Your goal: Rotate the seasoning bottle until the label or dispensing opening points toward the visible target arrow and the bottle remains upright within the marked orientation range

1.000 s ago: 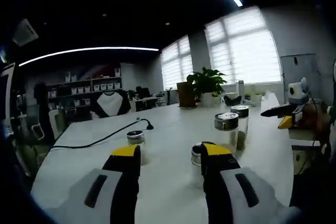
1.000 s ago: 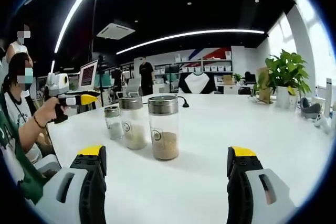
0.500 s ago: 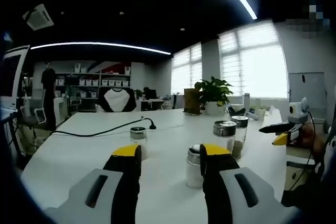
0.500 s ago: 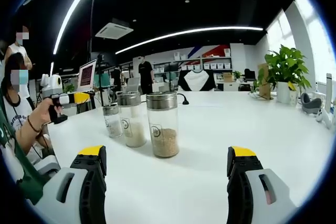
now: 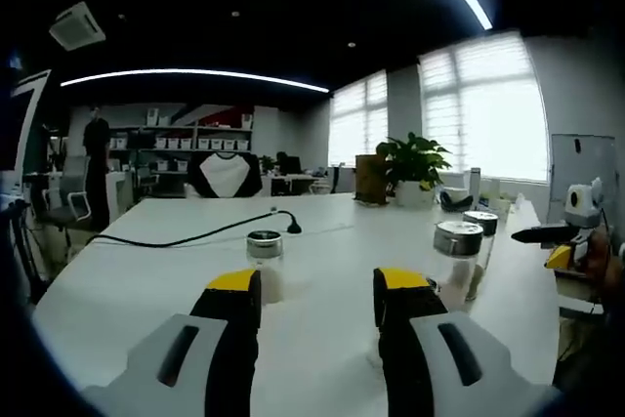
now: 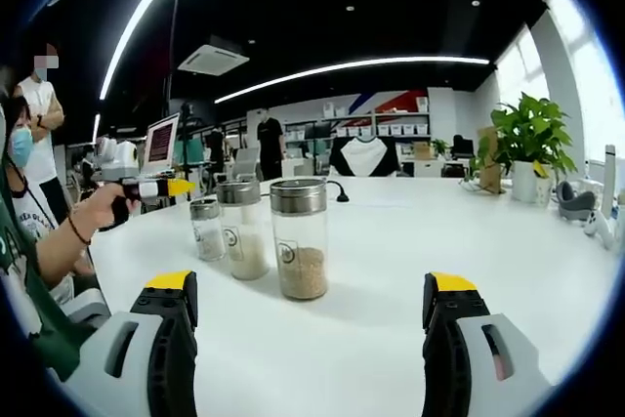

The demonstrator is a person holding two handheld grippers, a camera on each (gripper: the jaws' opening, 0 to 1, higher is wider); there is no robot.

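Your right gripper [image 6: 311,314] was apart and empty — three bottles [image 6: 299,238] stood upright in a row near the table's [image 6: 410,241] left edge. Your left gripper [image 5: 318,295] was apart too.

We see an open office with a dark ceiling [image 5: 244,7] crossed by light strips [image 6: 342,67], blinded windows [image 5: 483,109], back shelves [image 5: 166,144] and a long white table [image 6: 391,271].
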